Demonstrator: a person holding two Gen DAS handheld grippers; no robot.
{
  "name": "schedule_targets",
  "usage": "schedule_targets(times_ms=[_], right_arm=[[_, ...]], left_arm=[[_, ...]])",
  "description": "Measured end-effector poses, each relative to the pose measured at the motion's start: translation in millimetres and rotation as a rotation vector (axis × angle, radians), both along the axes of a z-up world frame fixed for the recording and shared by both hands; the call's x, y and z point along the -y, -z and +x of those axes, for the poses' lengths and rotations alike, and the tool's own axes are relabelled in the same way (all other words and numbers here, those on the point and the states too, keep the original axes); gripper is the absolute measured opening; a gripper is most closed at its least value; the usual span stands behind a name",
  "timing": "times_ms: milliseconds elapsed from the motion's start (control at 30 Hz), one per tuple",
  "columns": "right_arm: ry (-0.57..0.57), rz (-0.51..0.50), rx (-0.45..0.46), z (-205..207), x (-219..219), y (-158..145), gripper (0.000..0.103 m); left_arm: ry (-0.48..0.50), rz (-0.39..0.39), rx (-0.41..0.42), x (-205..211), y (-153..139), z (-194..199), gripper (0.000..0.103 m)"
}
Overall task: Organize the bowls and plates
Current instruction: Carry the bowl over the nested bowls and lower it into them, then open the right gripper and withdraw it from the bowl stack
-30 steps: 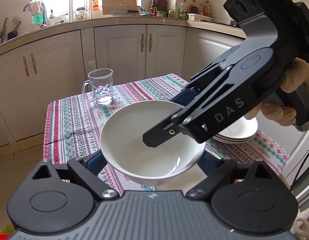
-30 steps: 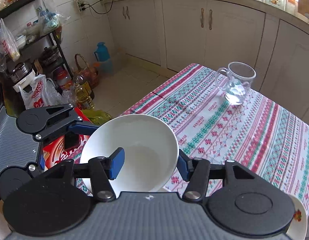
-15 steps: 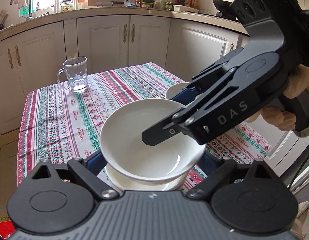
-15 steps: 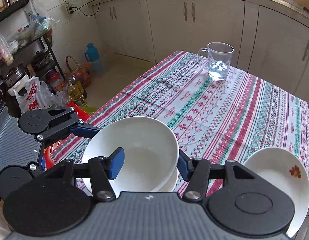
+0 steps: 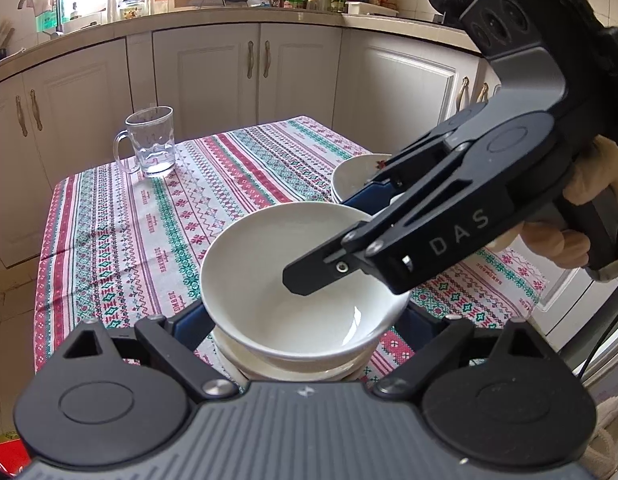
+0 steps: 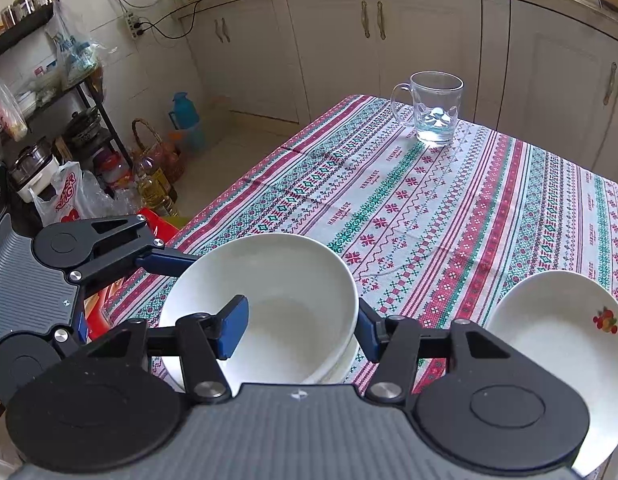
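The white bowl (image 5: 293, 280) sits nested on top of another white bowl (image 5: 293, 370) near the edge of the bench (image 6: 429, 208), which is covered in a striped patterned cloth. The left tongs (image 5: 305, 320) straddle the top bowl, their blue pads at its outer wall on either side; whether they press it or merely bracket it cannot be told. The right tongs (image 6: 301, 322) pinch the bowl's rim, one blue pad inside the bowl and the other outside against the wall. A stack of white plates (image 6: 549, 336) lies just beside the bowl, and a glass mug (image 6: 435, 108) stands well beyond the bowl at the bench's far end.
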State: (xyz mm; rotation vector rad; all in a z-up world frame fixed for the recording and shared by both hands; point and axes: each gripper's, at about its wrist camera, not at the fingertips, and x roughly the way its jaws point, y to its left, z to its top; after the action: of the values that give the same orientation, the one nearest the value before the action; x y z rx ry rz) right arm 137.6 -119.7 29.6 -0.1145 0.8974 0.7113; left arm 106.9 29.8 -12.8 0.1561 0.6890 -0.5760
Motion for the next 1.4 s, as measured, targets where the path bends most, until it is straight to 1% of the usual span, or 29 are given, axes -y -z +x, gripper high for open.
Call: schedule_targets(times_ms=[567,1033,1233,1267,1400], right_arm=[[-0.012,-0.022,0.003,2,-6,11,0.062],[-0.015,-0.016,0.003,3,-7,15,0.062],[-0.015,-0.016,0.007,1,-6,15,0.063],[-0.015,-0.014,0.007,1,-5,15,0.063],[-0.005,-0.014,0.015,-2,-3,16,0.075]], left_arm=[[0.01,0.037,-0.021,-1,8,7,0.094],[0.016,0.013,-0.063,-5,9,15,0.097],[0.022,-0.006,-0.103,-8,12,22,0.098],[0.023,-0.007,-0.102,-9,12,21,0.098],[0.034,0.018,-0.08,-11,9,14,0.098]])
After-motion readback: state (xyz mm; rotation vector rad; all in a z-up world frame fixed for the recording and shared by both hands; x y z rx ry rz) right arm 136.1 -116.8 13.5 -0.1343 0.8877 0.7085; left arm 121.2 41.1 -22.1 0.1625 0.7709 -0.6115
